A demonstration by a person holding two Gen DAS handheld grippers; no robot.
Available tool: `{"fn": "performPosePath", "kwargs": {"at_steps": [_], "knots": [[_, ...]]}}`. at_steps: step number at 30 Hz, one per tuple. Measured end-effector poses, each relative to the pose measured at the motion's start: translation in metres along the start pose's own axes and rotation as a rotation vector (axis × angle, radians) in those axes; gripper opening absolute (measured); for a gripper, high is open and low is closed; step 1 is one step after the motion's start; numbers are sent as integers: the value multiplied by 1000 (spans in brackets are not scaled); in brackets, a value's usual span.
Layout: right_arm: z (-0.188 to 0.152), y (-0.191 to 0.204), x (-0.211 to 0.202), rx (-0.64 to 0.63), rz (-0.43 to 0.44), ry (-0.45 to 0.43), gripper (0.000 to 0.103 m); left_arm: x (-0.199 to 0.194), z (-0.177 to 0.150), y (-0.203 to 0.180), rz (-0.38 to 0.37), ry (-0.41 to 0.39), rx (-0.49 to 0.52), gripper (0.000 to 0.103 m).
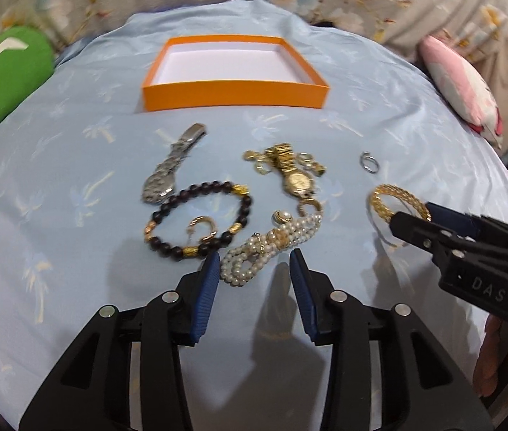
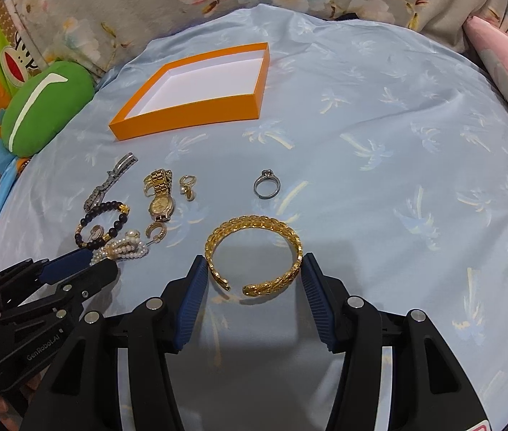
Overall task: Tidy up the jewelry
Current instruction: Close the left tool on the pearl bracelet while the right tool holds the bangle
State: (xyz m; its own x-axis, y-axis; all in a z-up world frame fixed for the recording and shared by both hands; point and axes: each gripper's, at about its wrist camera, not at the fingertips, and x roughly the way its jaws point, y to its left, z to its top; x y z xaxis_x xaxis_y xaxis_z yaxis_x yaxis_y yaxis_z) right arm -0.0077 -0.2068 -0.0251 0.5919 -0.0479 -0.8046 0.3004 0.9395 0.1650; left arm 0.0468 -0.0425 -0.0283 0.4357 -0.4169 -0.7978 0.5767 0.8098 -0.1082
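Both my grippers sit nearer me than the orange box (image 1: 234, 72). Left gripper (image 1: 254, 269) jaws apart beside pearl bracelet (image 1: 268, 248), not gripping. Right gripper (image 2: 254, 276) jaws apart around gold bangle (image 2: 254, 251), pads just off it.

Brightness: even indoor light, bright on the orange box (image 1: 234, 97).
Shadows: soft grey patches on the blue sheet (image 2: 397, 151) on the near side of the box, under both tools.
Blur: left view is smeared (jewellery edges soft); right view is sharp.
Distortion: fisheye bends the sheet's edges, corners black.
Glare: mild on box's white floor.
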Motion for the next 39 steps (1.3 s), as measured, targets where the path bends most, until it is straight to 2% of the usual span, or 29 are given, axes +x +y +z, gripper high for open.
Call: {"fn": "performPosePath", "kwargs": {"at_steps": [5,7,11,17,20,22,23,26,39], "knots": [[1,-2,-2,4,-9,-2,52,-3,-7,-19,-77,30,81,38],[1,-5,-2,11,-14,-2,52,-6,-12,-27,-79,35,92,38],[1,-11,-4,19,-21,-4,52,-6,-9,-30,-17,20,62,39],[2,-15,-7,25,-26,-12,53,9,5,-37,12,27,61,39],[1,-17,-8,28,-26,-12,53,10,7,-40,11,20,58,38],[1,-17,-8,26,-25,-12,53,11,7,-41,6,20,57,22],[1,-18,-8,24,-23,-11,52,11,7,-41,-1,22,54,18],[1,-18,-9,20,-19,-11,52,9,8,-38,-26,25,28,18],[-2,-10,-15,-1,11,-25,51,-25,15,-23,-36,-26,-53,17]]}}
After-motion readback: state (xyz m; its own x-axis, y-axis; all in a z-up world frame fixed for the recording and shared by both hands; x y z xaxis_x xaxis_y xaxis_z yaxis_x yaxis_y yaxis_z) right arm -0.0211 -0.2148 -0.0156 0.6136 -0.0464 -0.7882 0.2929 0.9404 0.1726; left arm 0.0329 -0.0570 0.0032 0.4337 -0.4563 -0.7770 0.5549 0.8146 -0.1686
